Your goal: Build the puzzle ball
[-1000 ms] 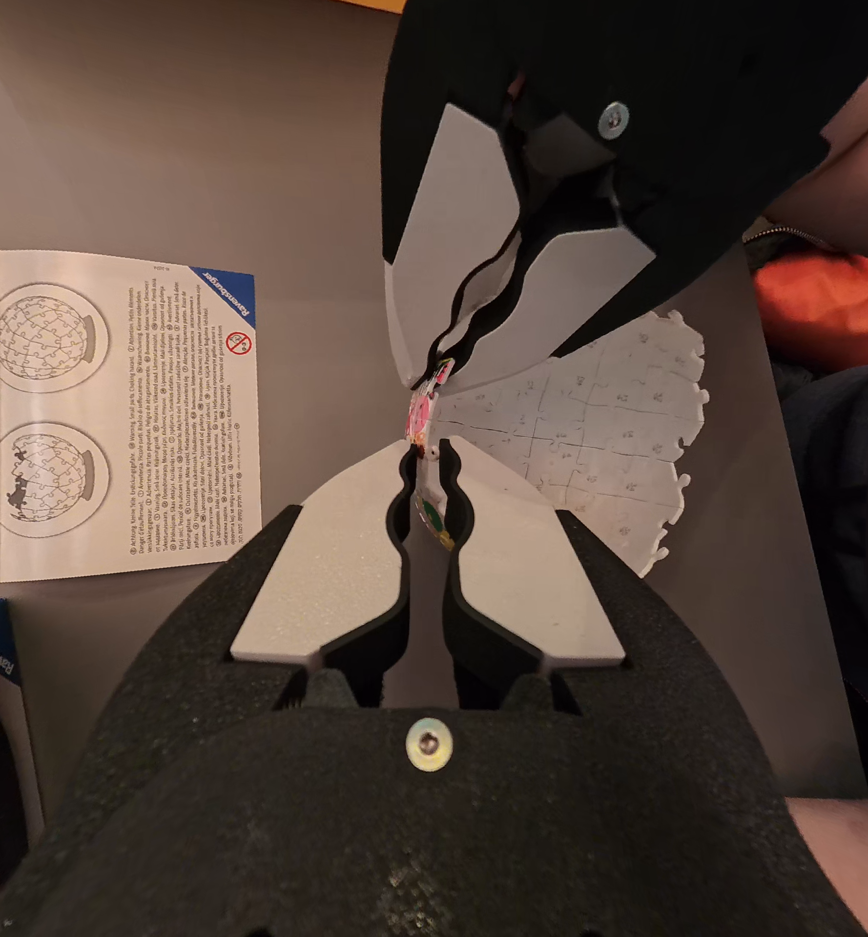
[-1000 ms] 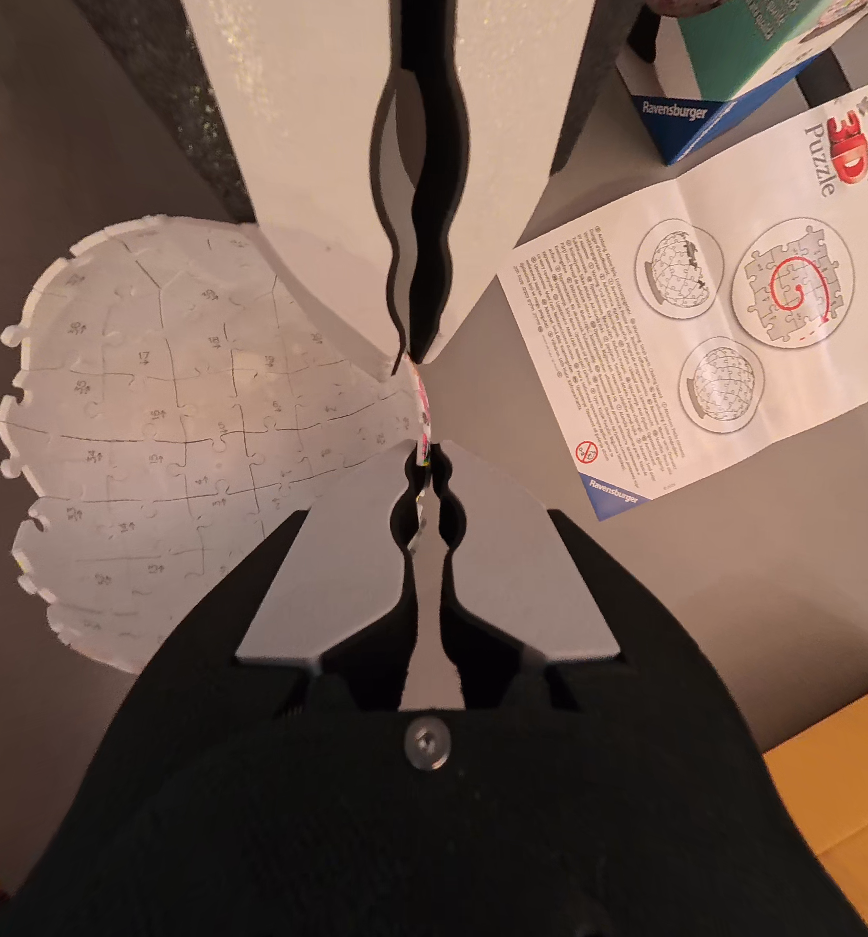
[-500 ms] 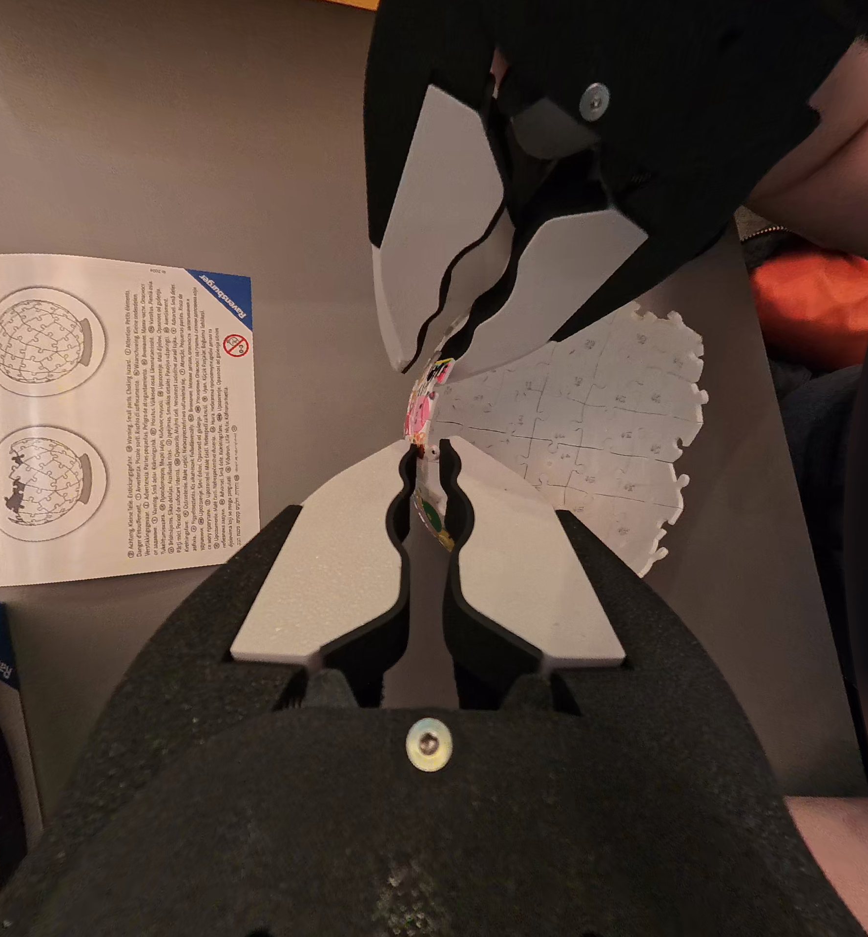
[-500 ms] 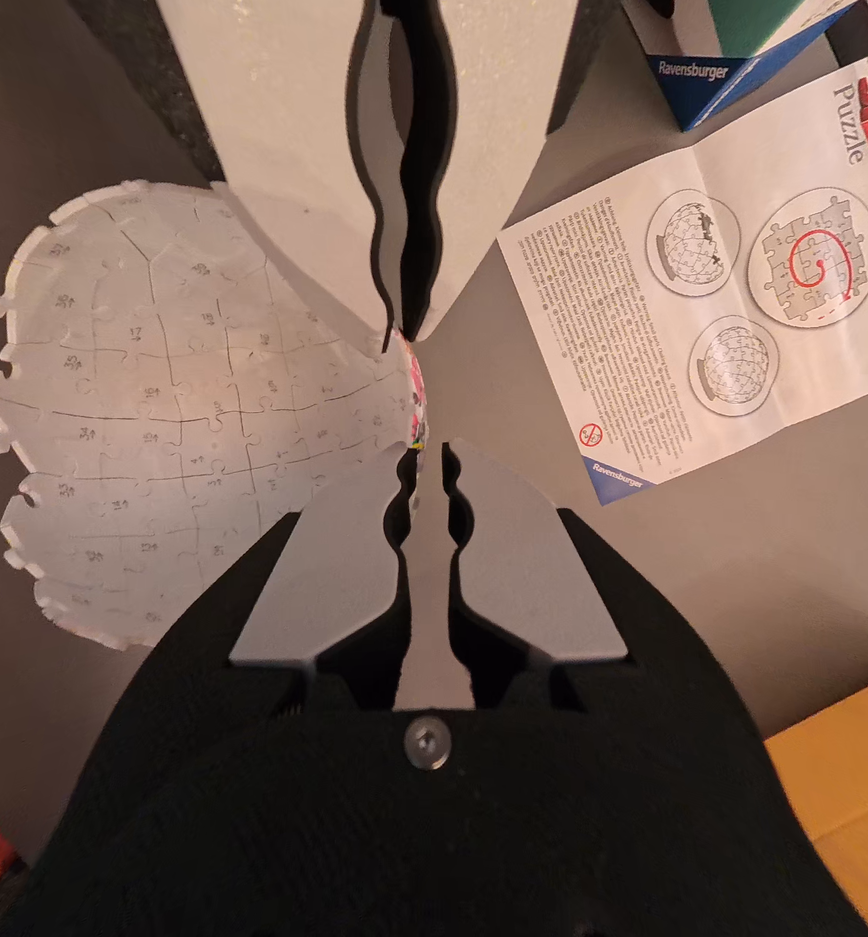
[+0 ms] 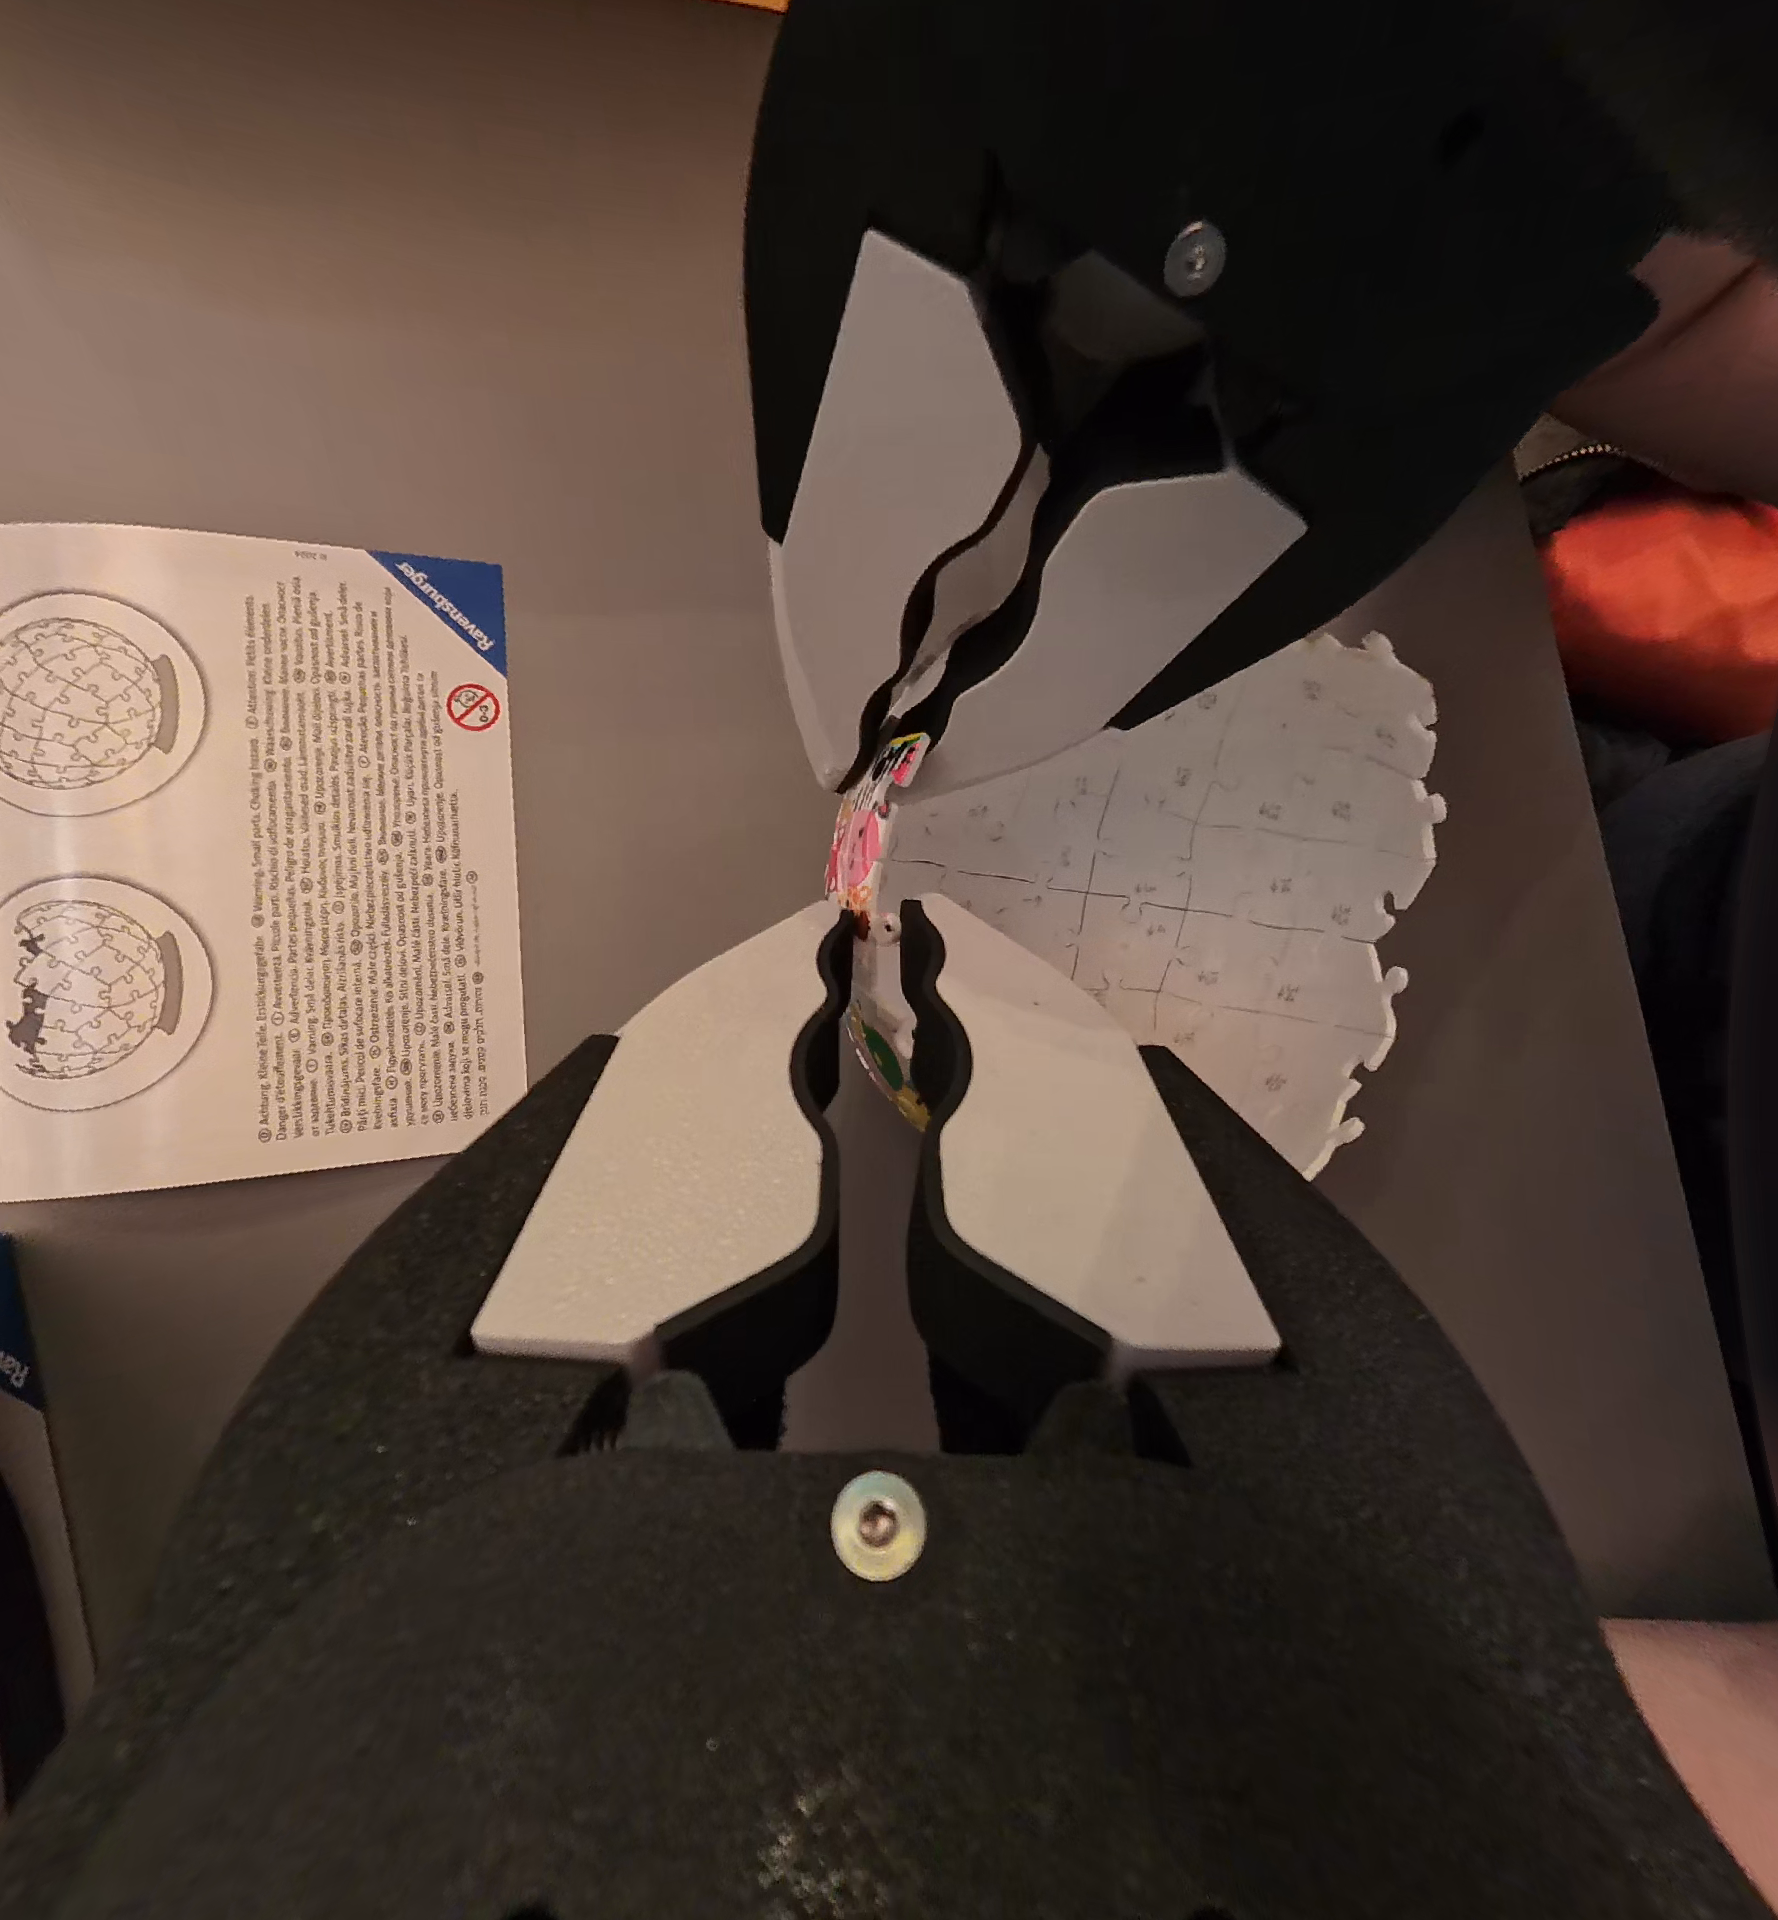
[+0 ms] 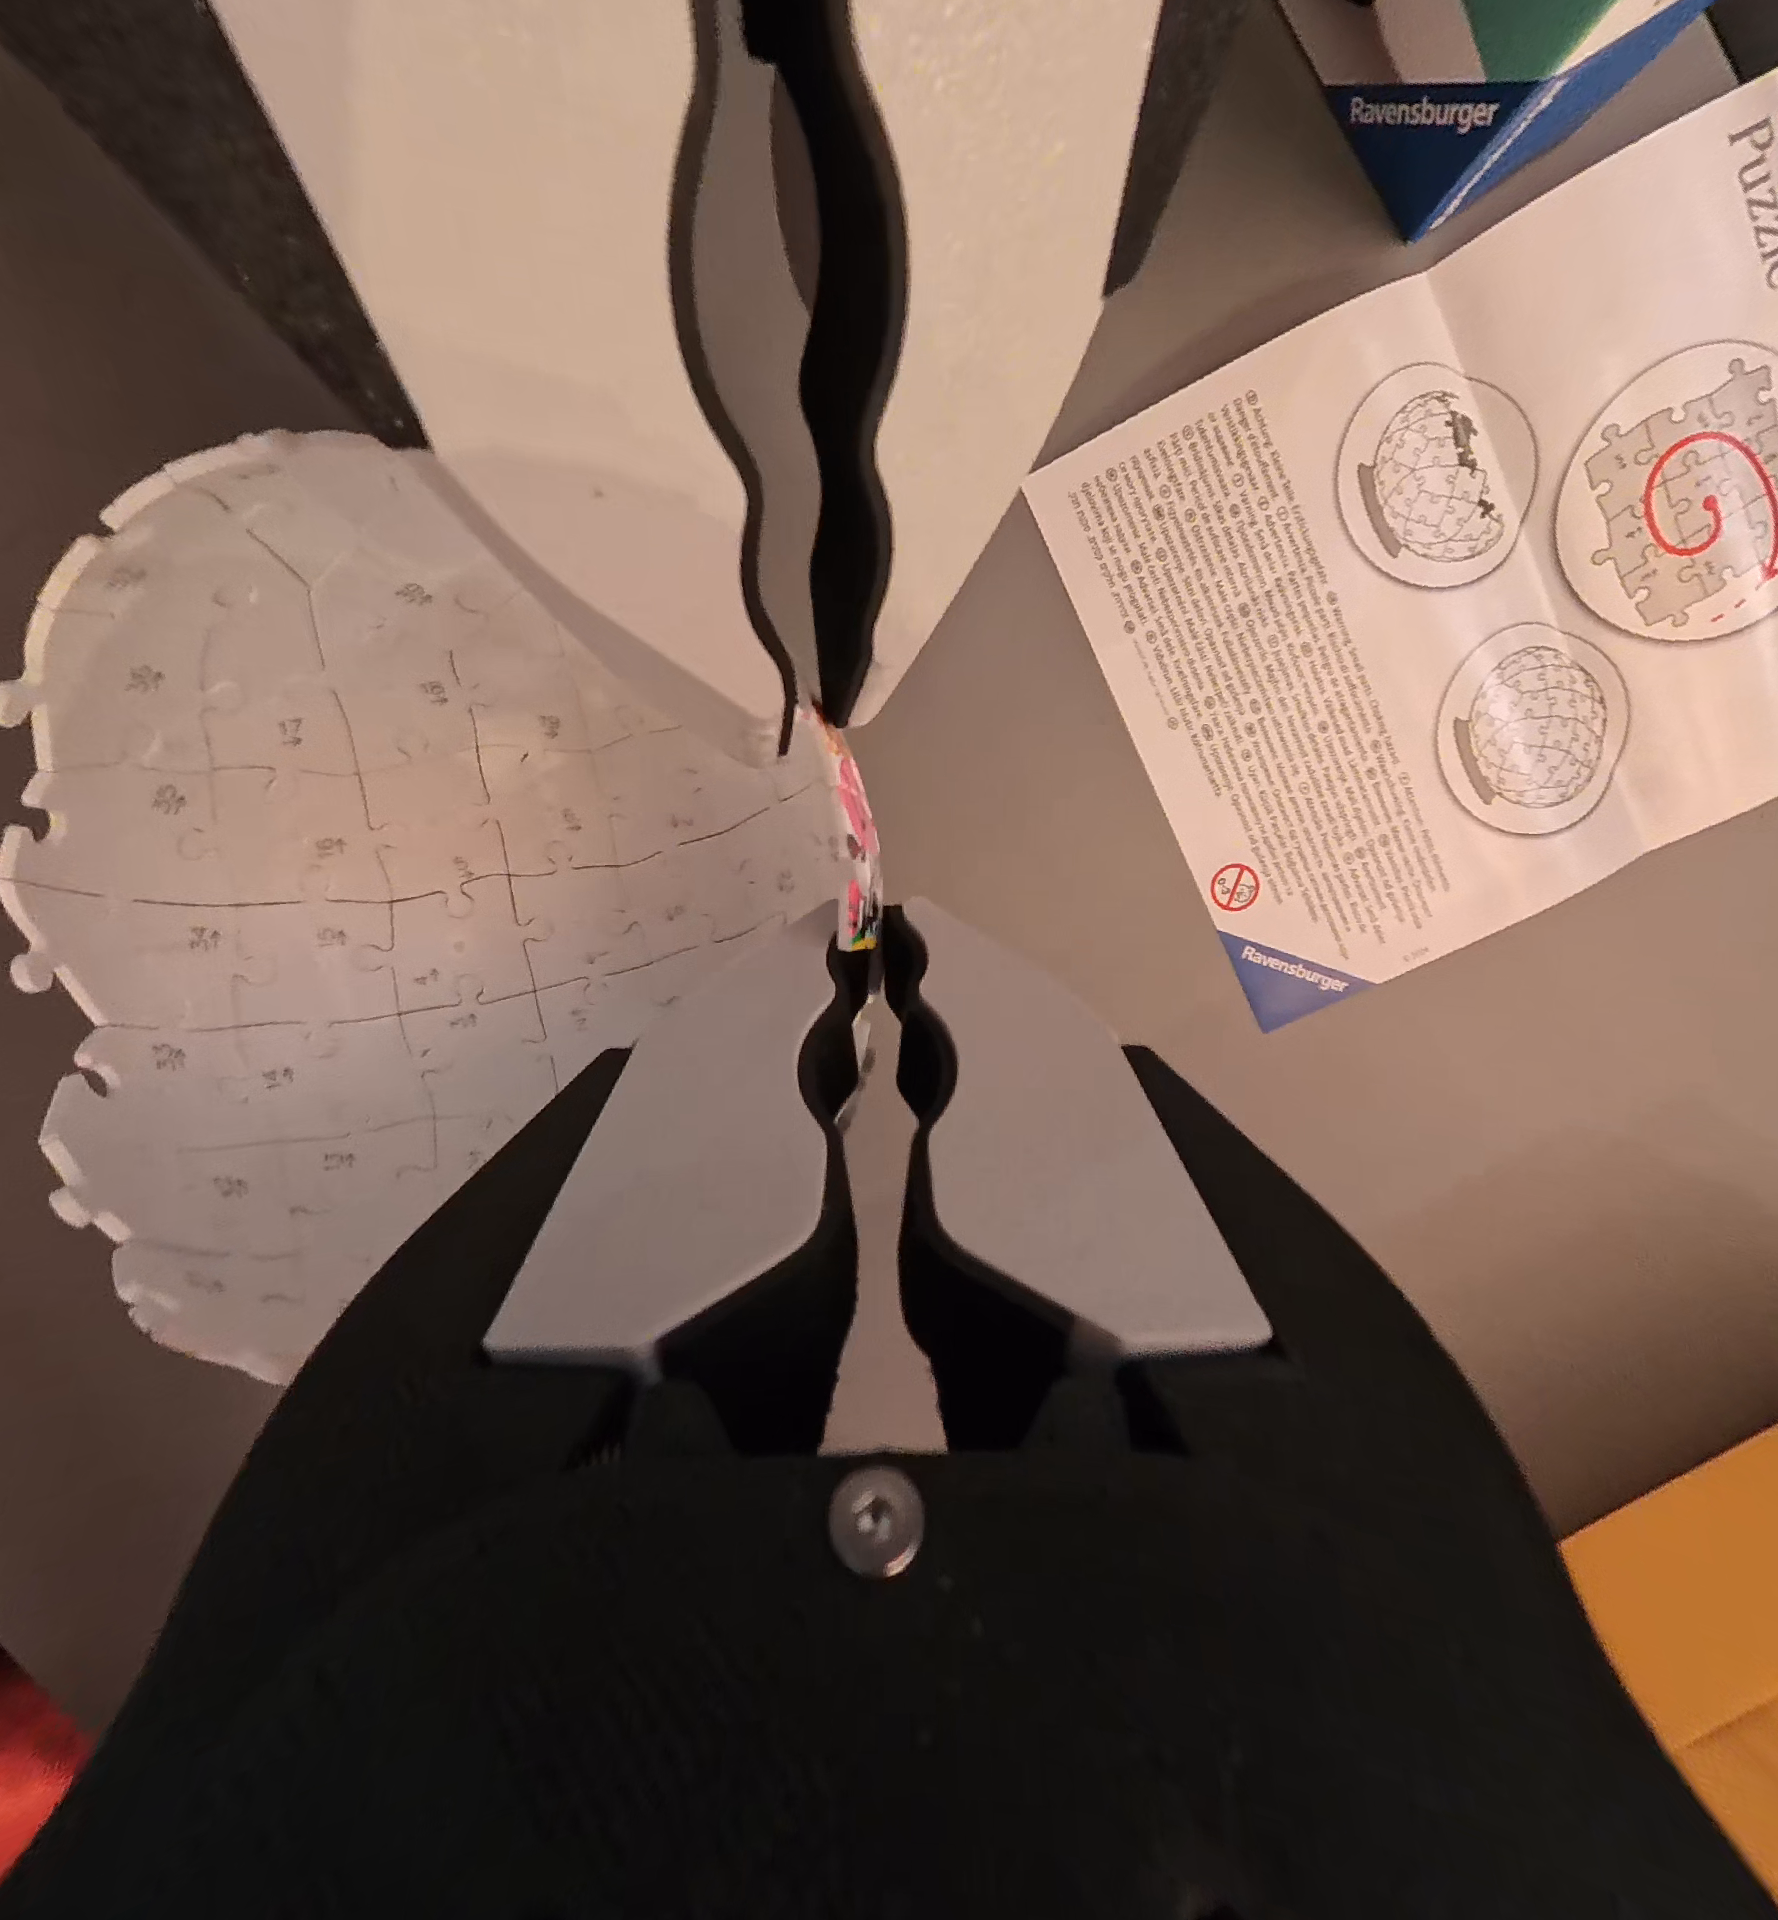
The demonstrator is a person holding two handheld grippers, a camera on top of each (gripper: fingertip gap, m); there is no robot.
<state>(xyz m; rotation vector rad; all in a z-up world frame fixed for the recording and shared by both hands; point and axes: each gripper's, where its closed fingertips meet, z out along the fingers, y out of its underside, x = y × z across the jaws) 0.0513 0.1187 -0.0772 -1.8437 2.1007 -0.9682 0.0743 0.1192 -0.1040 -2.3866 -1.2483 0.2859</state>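
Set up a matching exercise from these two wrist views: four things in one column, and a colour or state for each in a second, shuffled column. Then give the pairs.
Things
1. puzzle shell
2. instruction leaflet
3. left gripper
4. puzzle box

Descriptions
A. unfolded flat on the grey table
B. blue and green, at the table's far corner
C. white numbered inside facing the camera, coloured outside seen edge-on
D. fingers closed on the shell's rim

Pairs: 1-C, 2-A, 3-D, 4-B
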